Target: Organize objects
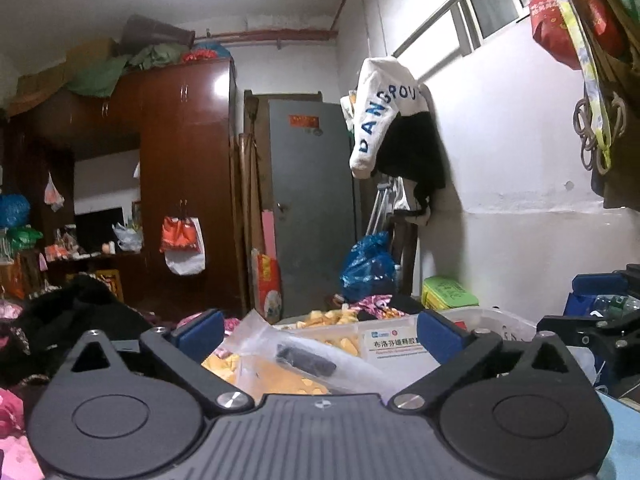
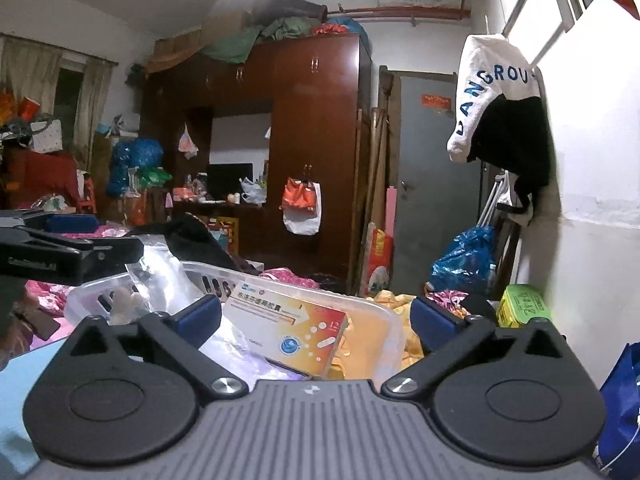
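A clear plastic basket point(image 2: 224, 276) sits in front of both grippers; its rim also shows in the left wrist view point(image 1: 492, 316). A white, red and orange medicine box point(image 2: 288, 332) lies in it, also seen in the left wrist view point(image 1: 394, 344). A clear plastic bag holding a black object point(image 1: 306, 358) lies across the basket. My left gripper point(image 1: 320, 338) is open above that bag, holding nothing. My right gripper point(image 2: 316, 320) is open around the medicine box without touching it. The left gripper shows at the left of the right wrist view point(image 2: 60, 252).
A green box point(image 2: 524, 310) and a blue plastic bag point(image 2: 464, 260) sit by the right wall. Yellow cloth point(image 2: 400, 300) lies behind the basket. A blue bag point(image 2: 620, 400) stands at the right. A dark wooden wardrobe point(image 2: 312, 140) and a grey door point(image 2: 432, 168) stand at the back.
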`<state>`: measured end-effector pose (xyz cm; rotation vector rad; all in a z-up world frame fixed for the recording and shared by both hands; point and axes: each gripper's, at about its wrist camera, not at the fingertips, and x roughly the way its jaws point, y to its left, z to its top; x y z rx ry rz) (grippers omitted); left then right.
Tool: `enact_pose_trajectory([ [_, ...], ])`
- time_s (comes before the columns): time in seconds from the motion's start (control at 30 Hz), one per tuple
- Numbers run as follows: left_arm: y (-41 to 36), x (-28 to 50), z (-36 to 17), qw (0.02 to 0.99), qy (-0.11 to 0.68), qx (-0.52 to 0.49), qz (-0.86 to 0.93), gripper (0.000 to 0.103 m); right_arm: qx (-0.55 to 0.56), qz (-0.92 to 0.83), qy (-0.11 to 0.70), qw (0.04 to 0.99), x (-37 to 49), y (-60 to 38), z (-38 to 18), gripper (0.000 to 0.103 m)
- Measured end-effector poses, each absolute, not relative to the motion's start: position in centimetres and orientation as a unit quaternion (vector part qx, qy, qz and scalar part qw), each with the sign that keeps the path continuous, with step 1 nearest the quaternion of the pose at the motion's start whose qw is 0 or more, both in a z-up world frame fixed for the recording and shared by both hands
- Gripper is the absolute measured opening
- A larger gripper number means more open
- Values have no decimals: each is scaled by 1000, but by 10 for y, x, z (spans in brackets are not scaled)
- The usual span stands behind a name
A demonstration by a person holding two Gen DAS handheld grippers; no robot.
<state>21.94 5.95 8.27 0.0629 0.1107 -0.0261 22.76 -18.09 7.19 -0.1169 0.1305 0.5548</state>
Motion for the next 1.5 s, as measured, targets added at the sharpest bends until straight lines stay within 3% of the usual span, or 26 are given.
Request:
enact_pose_trajectory([
  [0.83,56,214,82,997,66,37,-22,103,-48,292,81,952,238,-180,80,103],
  [1.03,54,189,91,996,76,39,-11,103,-54,269,145,951,225,-180,91,103],
  [1.27,57,150,95,982,184,16,-31,103,-128,92,171,973,180,-163,93,103],
  [1.5,48,93,78,987,150,23,-50,103,-40,191,185,963,141,-179,79,103],
])
